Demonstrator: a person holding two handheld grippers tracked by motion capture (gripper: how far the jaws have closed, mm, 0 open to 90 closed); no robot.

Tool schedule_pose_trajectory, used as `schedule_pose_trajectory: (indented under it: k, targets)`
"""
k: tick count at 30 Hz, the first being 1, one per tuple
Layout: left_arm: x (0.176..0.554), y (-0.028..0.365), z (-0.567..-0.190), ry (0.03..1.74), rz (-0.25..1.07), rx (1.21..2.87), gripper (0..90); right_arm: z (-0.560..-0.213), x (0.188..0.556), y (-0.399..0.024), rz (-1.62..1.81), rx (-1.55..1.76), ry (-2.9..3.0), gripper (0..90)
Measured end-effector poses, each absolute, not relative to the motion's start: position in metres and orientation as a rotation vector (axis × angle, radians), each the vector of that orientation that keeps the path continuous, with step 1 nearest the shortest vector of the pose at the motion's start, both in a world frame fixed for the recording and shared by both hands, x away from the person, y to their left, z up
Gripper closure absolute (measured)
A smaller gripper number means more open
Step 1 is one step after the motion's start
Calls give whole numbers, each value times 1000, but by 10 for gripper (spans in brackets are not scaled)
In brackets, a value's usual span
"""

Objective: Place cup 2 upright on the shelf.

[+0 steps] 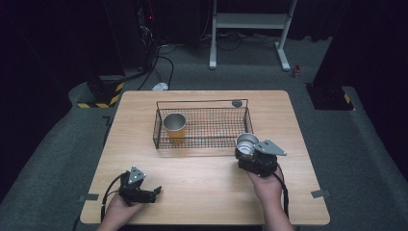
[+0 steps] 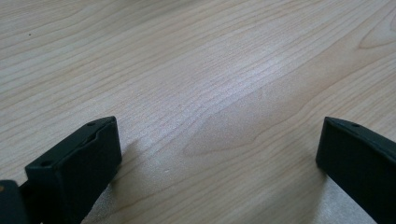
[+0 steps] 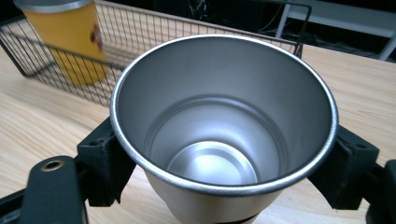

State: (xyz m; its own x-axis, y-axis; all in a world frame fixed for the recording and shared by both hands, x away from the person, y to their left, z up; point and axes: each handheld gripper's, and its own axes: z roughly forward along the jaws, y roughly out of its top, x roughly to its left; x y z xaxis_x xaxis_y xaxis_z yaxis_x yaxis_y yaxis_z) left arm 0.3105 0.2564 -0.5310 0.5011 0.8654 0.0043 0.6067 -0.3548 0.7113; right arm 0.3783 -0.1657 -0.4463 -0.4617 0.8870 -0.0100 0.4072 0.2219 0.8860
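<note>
1. Left gripper: low over the near-left of the wooden table, jaws spread wide, nothing between them.
2. Right gripper: jaws clamped on a steel cup, upright, just in front of the basket.
3. Wire basket: mid-table, yellow cup standing in its left end.

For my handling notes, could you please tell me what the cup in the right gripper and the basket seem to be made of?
The cup looks like brushed stainless steel inside: grey, softly reflective, with a rolled rim; its pale outside seems coated. The basket appears to be thin dark wire, probably coated metal, since its mesh is see-through.
</note>
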Motion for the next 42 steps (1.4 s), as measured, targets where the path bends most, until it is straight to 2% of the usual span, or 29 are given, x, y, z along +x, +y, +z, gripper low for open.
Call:
schedule_pose_trajectory:
  k: [26, 42]
  targets:
    - [311, 256, -531, 1186, 504, 2093, 3, -414, 404, -149, 1173, 1226, 1916, 185]
    - [311, 256, -531, 1185, 500, 2096, 3, -404, 442, -118, 1165, 1173, 1953, 185]
